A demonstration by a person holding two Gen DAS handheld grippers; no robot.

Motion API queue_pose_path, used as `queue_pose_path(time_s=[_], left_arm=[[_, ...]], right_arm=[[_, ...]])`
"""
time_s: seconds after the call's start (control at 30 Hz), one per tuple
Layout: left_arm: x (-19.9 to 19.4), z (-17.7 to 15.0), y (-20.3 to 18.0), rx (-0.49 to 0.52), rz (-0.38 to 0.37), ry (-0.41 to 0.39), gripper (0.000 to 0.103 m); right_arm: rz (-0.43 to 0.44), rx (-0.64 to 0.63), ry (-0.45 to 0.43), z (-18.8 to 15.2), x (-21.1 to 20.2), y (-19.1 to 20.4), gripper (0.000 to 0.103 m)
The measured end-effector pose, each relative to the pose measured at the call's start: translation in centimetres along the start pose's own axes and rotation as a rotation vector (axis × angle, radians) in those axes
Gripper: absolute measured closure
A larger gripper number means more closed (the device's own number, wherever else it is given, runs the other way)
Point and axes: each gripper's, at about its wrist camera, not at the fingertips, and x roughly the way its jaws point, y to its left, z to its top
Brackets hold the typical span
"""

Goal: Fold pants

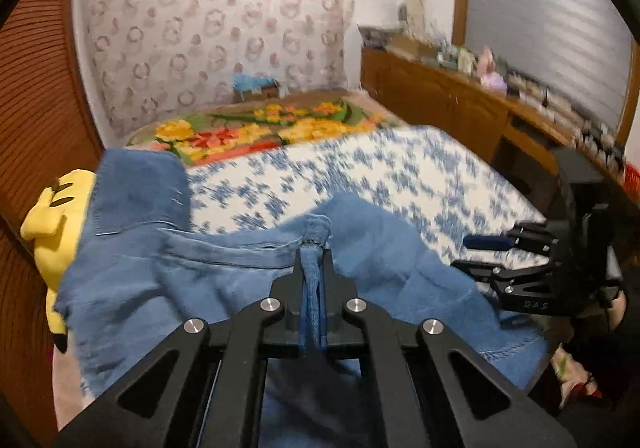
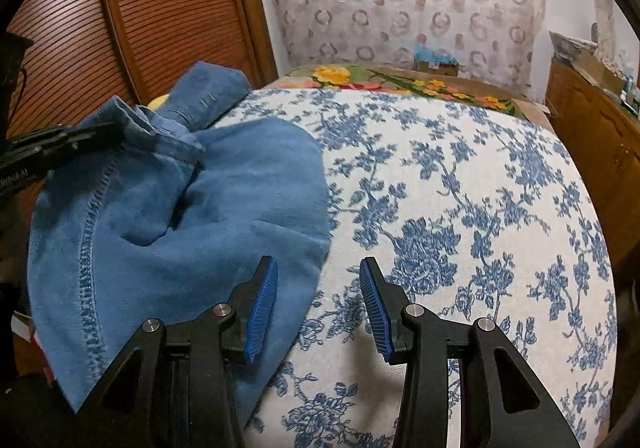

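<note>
We are at the start, we judge: the left gripper [image 1: 313, 248] pinches a bunched edge of the blue pants [image 2: 192, 208], crumpled at the left of the bed [image 2: 460, 188]. The right gripper [image 2: 318, 304] hovers with jaws apart (holding nothing). Next, it should take another edge and spread them; their long axis is unclear.

Right claw [image 2: 318, 302] open, blue pads [image 2: 262, 312] apart, nothing between them. Left pad over the edge of the pants [image 2: 180, 208]; right pad over the bed [image 2: 460, 208]. Pants bunched on the bed's left side. Left claw [image 2: 104, 134] at far left, gripping a gathered fold of them.
</note>
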Motion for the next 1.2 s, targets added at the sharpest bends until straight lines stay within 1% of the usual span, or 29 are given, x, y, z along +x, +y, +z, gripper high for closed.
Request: queue_pose_path(time_s=[0.1, 0.2, 0.3, 0.37, 0.47, 0.6, 0.7, 0.73, 0.77, 0.8, 0.87, 0.97, 1.03, 1.13, 1.2], left_arm=[[-3.4, -0.4, 1.3, -0.043, 0.0, -0.063, 0.098], [-6.7, -1.2, 2.7, -0.08, 0.008, -0.108, 0.098], [-8.6, -2.3, 3.5, -0.093, 0.029, -0.118, 0.098], [-9.5, -3.2, 4.1, -0.106, 0.045, -0.111, 0.098], [-10.0, -5.3, 5.0, -0.126, 0.068, -0.079, 0.098], [-9.4, -7.8, 5.9, -0.171, 0.074, -0.02, 0.098], [-8.9, -8.6, 5.9, -0.178, 0.071, 0.007, 0.098], [-9.0, -8.7, 5.9, -0.178, 0.07, 0.011, 0.097], [-9.1, -8.8, 5.9, -0.179, 0.072, 0.013, 0.093], [-9.2, -8.8, 5.9, -0.178, 0.08, 0.013, 0.091], [-9.4, -8.6, 5.9, -0.176, 0.098, 0.01, 0.078], [-9.9, -8.2, 6.1, -0.168, 0.137, -0.007, 0.067], [-10.1, -7.9, 6.2, -0.165, 0.138, -0.021, 0.064], [-9.4, -7.6, 5.8, -0.144, 0.135, -0.02, 0.064], [-8.2, -7.7, 5.5, -0.129, 0.127, 0.005, 0.064]], right_arm=[[0.015, -0.013, -0.02, 0.6, -0.5, 0.2, 0.059], [0.024, -0.025, -0.036, 1.2, -0.5, 0.7, 0.058], [0.036, -0.029, -0.041, 1.6, -0.2, 1.1, 0.058], [0.044, -0.032, -0.04, 1.5, 0.2, 1.3, 0.059], [0.054, -0.039, -0.033, 1.3, 0.7, 1.5, 0.058], [0.057, -0.044, -0.027, 1.3, 1.0, 1.5, 0.058], [0.056, -0.041, -0.018, 1.2, 1.4, 1.3, 0.059], [0.056, -0.041, -0.014, 1.1, 1.5, 1.2, 0.058], [0.056, -0.041, -0.011, 1.1, 1.6, 1.2, 0.058], [0.057, -0.042, -0.007, 1.0, 1.8, 1.2, 0.058], [0.054, -0.046, 0.0, 1.0, 1.8, 1.8, 0.058], [0.041, -0.051, 0.002, 0.5, 1.9, 2.0, 0.058], [0.033, -0.046, 0.0, 0.2, 1.9, 1.9, 0.058], [0.015, -0.046, -0.003, -0.2, 2.2, 1.7, 0.058], [-0.002, -0.049, 0.001, -0.6, 2.5, 1.6, 0.058]])
